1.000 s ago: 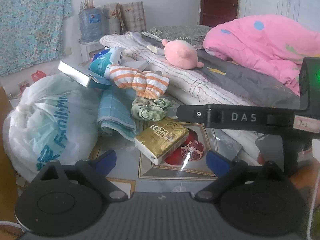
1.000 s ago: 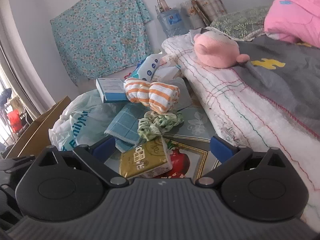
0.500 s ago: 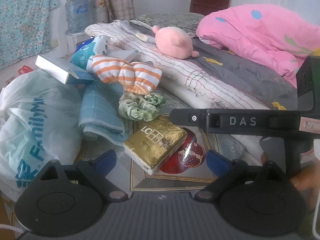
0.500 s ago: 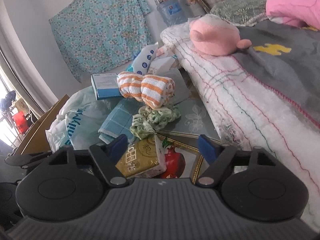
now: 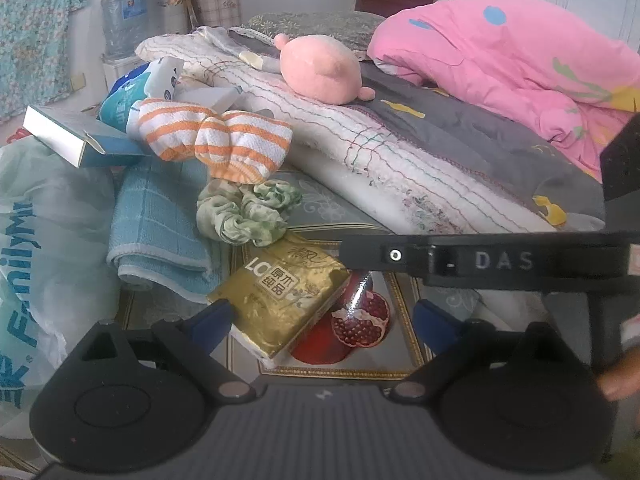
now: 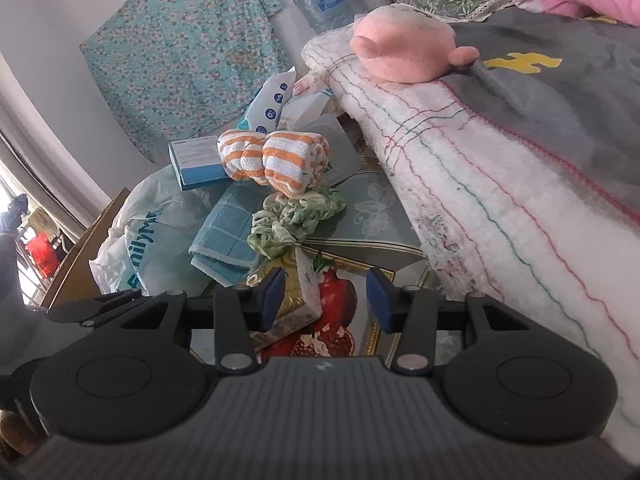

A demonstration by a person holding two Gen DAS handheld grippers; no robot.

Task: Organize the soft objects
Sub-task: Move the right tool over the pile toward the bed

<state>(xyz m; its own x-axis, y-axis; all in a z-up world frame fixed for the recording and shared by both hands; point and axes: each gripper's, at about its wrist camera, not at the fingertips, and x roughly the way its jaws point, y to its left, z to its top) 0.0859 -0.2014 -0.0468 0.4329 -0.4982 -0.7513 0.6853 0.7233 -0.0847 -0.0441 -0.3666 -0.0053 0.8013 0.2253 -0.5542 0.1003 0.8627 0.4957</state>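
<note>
Right claw (image 6: pixel 326 300) closing, nothing pinched yet; glossy gold tissue pack (image 6: pixel 298 294) lies just ahead, against its left pad. Left claw (image 5: pixel 320 320) spread wide, the pack (image 5: pixel 280 294) partly between its tips. Crinkly green scrunchie (image 5: pixel 248 212), ribbed blue towel (image 5: pixel 156 220), rolled orange-striped cloth (image 5: pixel 216 140) heaped beyond on the desk (image 5: pixel 400 360).

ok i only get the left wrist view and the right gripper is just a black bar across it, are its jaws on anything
observer: not yet. the right gripper has its jaws closing, with a corner of the gold tissue pack in the gap and the right pad clear of it
operator: is the scrunchie in that gap too
observer: no, the green scrunchie lies beyond the fingertips, at the pack's far end
</note>
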